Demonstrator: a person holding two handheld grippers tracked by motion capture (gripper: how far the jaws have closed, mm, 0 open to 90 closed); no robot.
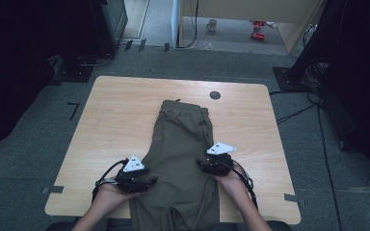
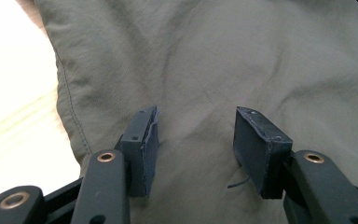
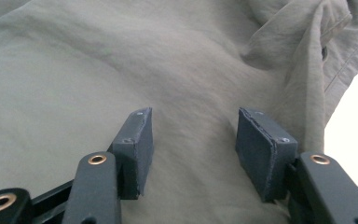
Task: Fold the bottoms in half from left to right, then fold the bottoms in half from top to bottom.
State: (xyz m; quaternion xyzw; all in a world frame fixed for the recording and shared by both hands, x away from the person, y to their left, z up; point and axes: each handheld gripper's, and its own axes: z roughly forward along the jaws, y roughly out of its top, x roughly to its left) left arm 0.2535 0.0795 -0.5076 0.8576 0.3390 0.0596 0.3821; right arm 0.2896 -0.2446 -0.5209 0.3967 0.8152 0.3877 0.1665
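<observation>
Olive shorts laid out for folding, a gripper at each side

High view: the shorts (image 1: 180, 154) lie lengthwise on the bench (image 1: 115, 110), waistband far, bare wood either side. Left gripper view: the left gripper (image 2: 196, 140) hovers, jaws spread over cloth, pinching nothing, near the hem edge. Right gripper view: the right gripper (image 3: 193, 144) likewise spread, probably ready to gather fabric.

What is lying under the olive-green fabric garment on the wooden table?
The olive-green fabric garment lies flat on the light wooden table, whose bare top shows around it. Whatever else might sit beneath is covered. The left gripper and right gripper stand open over its sides.
</observation>
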